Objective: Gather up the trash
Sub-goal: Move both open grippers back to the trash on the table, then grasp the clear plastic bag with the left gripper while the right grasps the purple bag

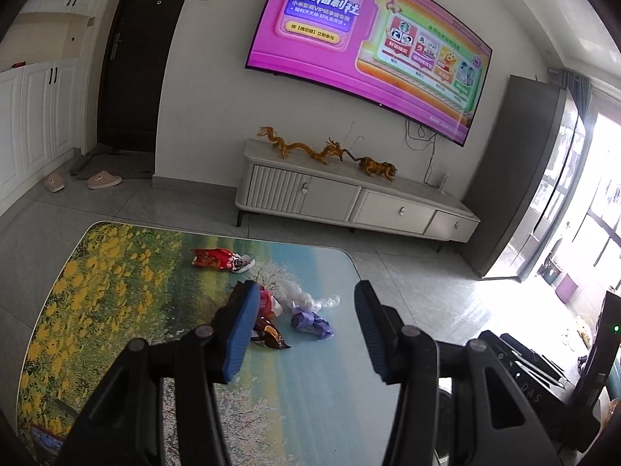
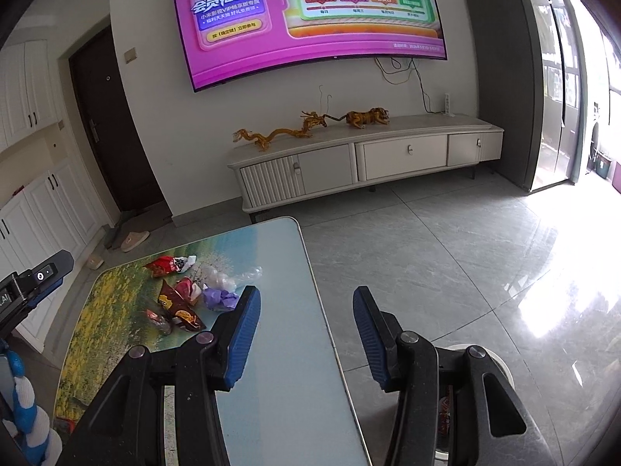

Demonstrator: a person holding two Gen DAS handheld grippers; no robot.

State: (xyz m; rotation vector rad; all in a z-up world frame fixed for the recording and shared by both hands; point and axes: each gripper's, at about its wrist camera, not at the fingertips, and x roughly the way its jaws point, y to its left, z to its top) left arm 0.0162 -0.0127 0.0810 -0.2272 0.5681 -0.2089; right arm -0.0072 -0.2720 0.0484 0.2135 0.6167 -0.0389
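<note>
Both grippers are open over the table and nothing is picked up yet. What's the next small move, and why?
Probably ease the left gripper forward and down onto the crumpled purple wrapper. It lies between the open jaws in the left wrist view, nearest of the trash on the table. The right gripper sits over the table's right edge, farther off.

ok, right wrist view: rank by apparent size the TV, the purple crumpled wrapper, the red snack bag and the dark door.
Largest to smallest as they look:
1. TV
2. dark door
3. red snack bag
4. purple crumpled wrapper

The last two look close in size, so that order is unsure; the trash also lies nearer the camera than the TV and door.
</note>
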